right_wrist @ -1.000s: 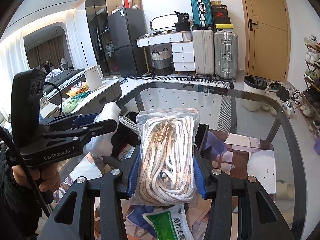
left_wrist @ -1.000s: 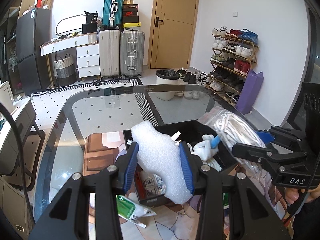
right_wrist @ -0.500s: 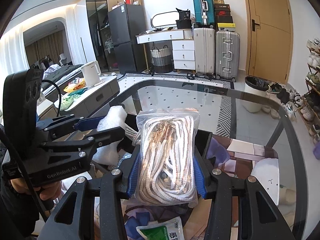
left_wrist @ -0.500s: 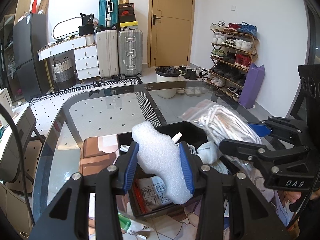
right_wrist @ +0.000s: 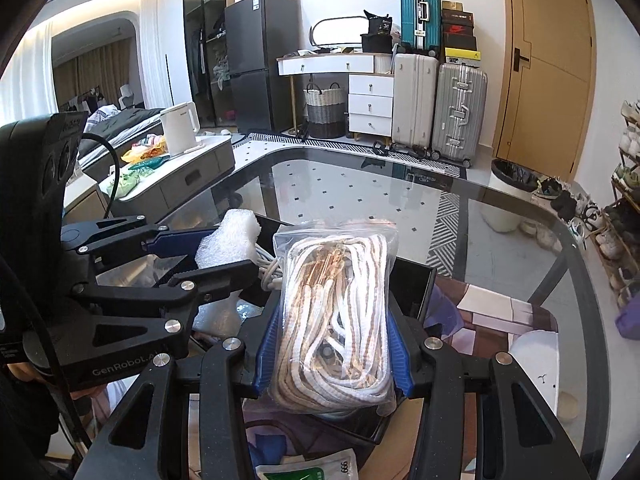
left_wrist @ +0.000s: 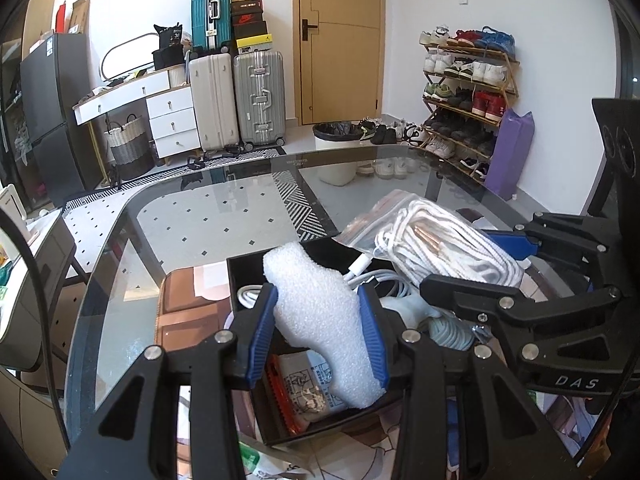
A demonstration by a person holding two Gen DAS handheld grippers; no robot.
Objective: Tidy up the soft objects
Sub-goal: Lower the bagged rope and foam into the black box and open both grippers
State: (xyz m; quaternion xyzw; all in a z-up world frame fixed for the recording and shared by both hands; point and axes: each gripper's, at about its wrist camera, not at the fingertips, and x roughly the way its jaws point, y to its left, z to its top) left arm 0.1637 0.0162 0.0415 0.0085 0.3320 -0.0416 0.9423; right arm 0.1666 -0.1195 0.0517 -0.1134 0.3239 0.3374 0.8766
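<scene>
Left wrist view: the left gripper [left_wrist: 318, 330] is closed on a white foam piece [left_wrist: 320, 320], held above the black box [left_wrist: 320, 420] on the glass table [left_wrist: 200, 232].

Right wrist view: the right gripper [right_wrist: 332, 344] clamps a bag of white rope [right_wrist: 336, 320] over the same box, right of the foam.

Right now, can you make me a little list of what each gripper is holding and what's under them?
left gripper: shut on a white foam piece
right gripper: shut on a clear bag of white rope
under both: an open black box on a glass table
inside the box: white cables, a printed packet, a pale grey bundle
beside the box: a green and white packet at the near edge
</scene>
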